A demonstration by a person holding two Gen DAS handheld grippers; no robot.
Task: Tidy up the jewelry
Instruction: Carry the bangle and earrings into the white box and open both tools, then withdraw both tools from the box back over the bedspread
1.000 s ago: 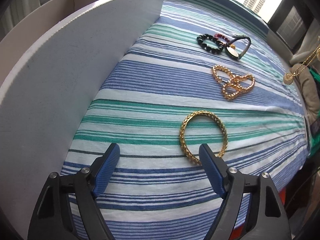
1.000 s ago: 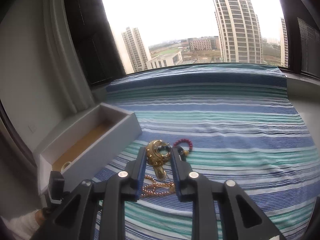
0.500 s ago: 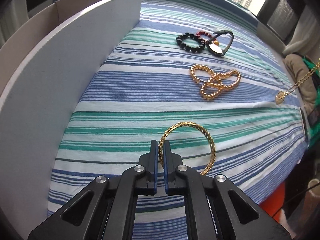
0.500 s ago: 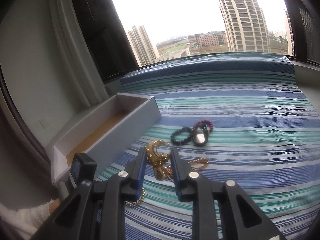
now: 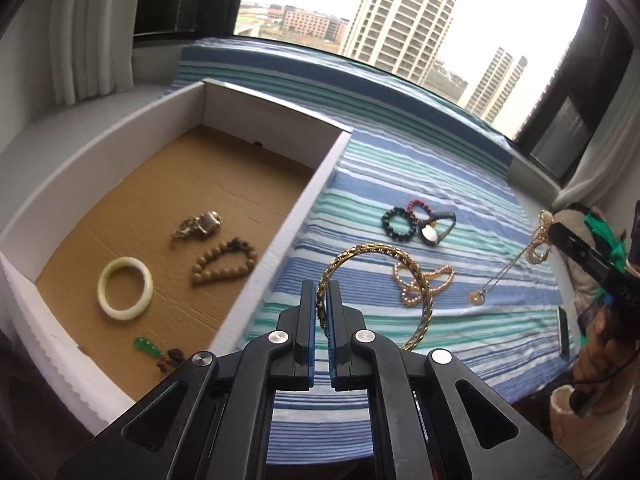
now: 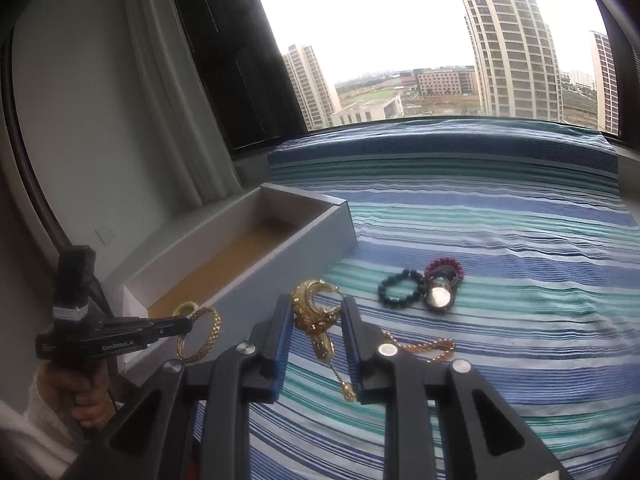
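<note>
My left gripper (image 5: pixel 321 300) is shut on a gold filigree bangle (image 5: pixel 404 266) and holds it in the air above the striped cloth, just right of the white box (image 5: pixel 308 196). From the right wrist view the same bangle (image 6: pixel 208 332) hangs at the left gripper's tip beside the box wall (image 6: pixel 280 260). My right gripper (image 6: pixel 316 312) is shut on a bunched gold necklace (image 6: pixel 312 312), whose chain and pendant (image 6: pixel 347 392) dangle below. It also shows at the right edge of the left view, the necklace (image 5: pixel 540 240) hanging.
Inside the box lie a pale jade bangle (image 5: pixel 125 294), a wooden bead bracelet (image 5: pixel 222 266), a silver piece (image 5: pixel 198 226) and a green pendant (image 5: pixel 146 346). On the striped cloth (image 5: pixel 460 184) rest a black bead bracelet (image 5: pixel 398 222), a red one (image 5: pixel 420 206), a watch (image 5: pixel 436 230) and a gold chain (image 5: pixel 424 284).
The left gripper closed on the gold bangle and lifted it off the cloth, so the box's inside came into view. The right gripper carried its necklace sideways over the cloth.
</note>
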